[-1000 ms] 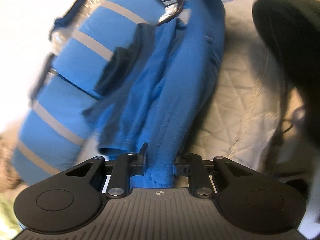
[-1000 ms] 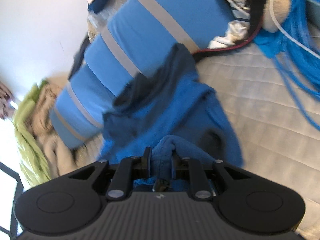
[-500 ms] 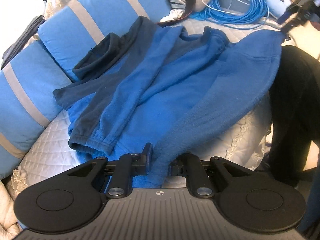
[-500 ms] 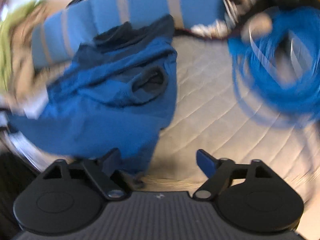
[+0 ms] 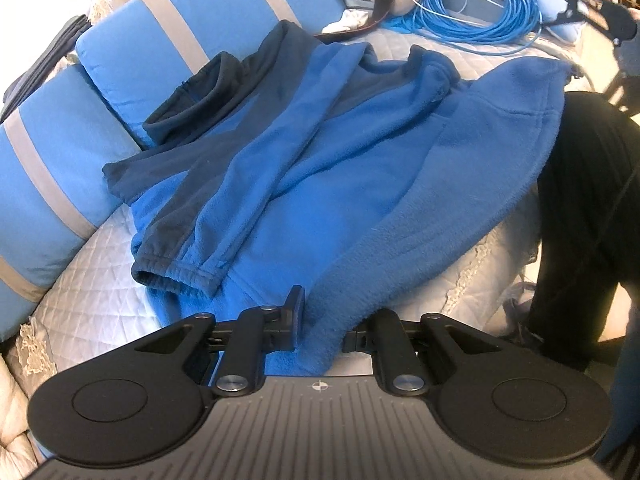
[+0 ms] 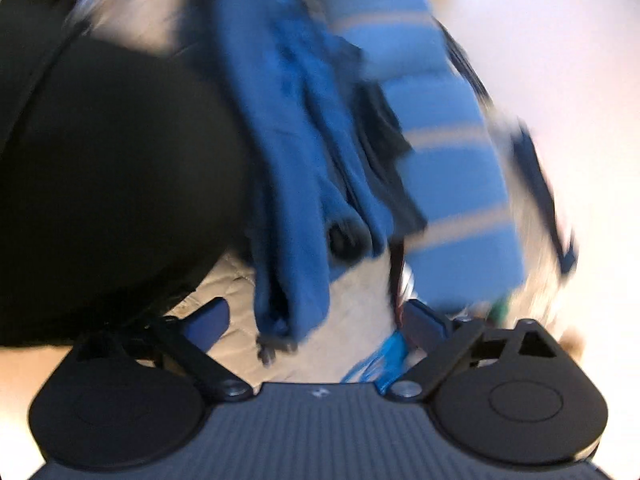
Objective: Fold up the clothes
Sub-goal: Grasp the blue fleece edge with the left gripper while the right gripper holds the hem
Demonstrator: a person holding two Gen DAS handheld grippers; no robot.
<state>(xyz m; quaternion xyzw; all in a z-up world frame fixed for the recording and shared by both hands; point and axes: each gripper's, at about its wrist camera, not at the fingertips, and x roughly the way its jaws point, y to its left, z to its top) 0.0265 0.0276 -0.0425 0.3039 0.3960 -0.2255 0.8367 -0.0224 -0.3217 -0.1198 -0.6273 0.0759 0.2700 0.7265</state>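
Evidently the folding is barely begun: the two-tone blue fleece jacket (image 5: 320, 152) lies spread on the white quilted bed (image 5: 92, 292), one sleeve (image 5: 224, 216) laid across its body, the rest unfolded. The left claw (image 5: 320, 312) is clenched on the jacket's near edge. The right claw (image 6: 316, 320) gapes, released, apparently empty, though that view is blurred.

Black two-finger hand-held grippers, ribbed housings.

Left gripper (image 5: 322, 318): matte black ribbed plastic housing, small white crosshair mark at its front edge; round black discs either side of that mark, silver screws on black link arms. Right gripper (image 6: 316, 318): same build, blue finger pads (image 6: 212, 318). Person wears black clothing (image 5: 580, 208).
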